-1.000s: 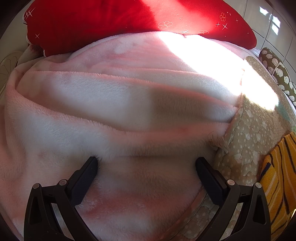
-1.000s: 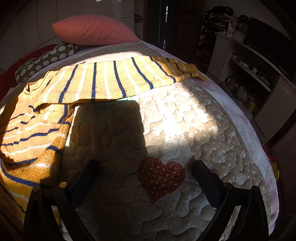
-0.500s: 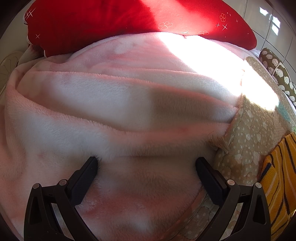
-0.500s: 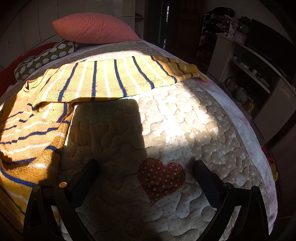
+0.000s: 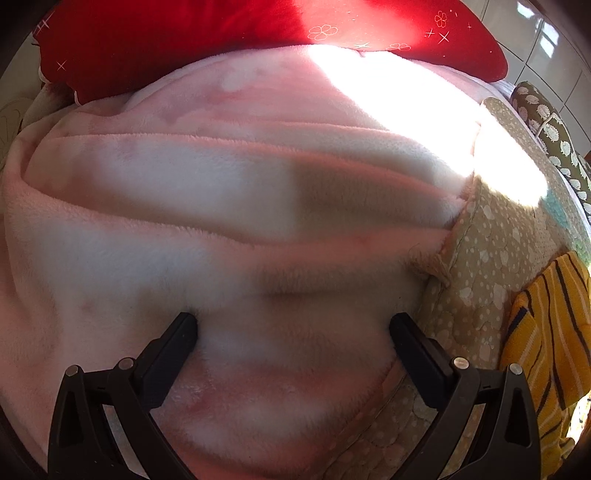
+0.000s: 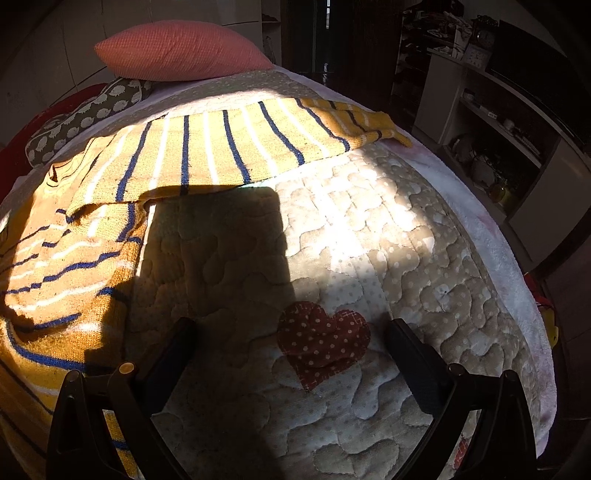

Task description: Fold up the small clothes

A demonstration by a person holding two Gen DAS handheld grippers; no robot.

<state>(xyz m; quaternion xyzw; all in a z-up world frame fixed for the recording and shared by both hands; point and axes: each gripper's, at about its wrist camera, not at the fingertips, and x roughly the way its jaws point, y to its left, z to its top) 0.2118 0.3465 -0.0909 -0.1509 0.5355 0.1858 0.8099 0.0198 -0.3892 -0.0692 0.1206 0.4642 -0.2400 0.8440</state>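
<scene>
A yellow knit sweater with blue and white stripes (image 6: 207, 155) lies spread on a beige quilted bedcover (image 6: 406, 229); one part stretches across the far side and another runs down the left edge of the right wrist view. My right gripper (image 6: 291, 332) is open over bare quilt near a red dotted heart patch (image 6: 321, 347), with the sweater to its left. A strip of the sweater (image 5: 546, 332) shows at the right edge of the left wrist view. My left gripper (image 5: 293, 325) is open over a fluffy pink blanket (image 5: 221, 192), holding nothing.
A red pillow (image 5: 258, 33) lies beyond the pink blanket. A salmon pillow (image 6: 177, 51) and a brown patterned cushion (image 6: 92, 114) sit at the head of the bed. Shelves with small items (image 6: 491, 122) stand to the right of the bed. Sunlight and hard shadows cross the quilt.
The right wrist view has shifted slightly, so the sweater sits a little further left and lower. The left gripper has barely moved. Both stay open.
</scene>
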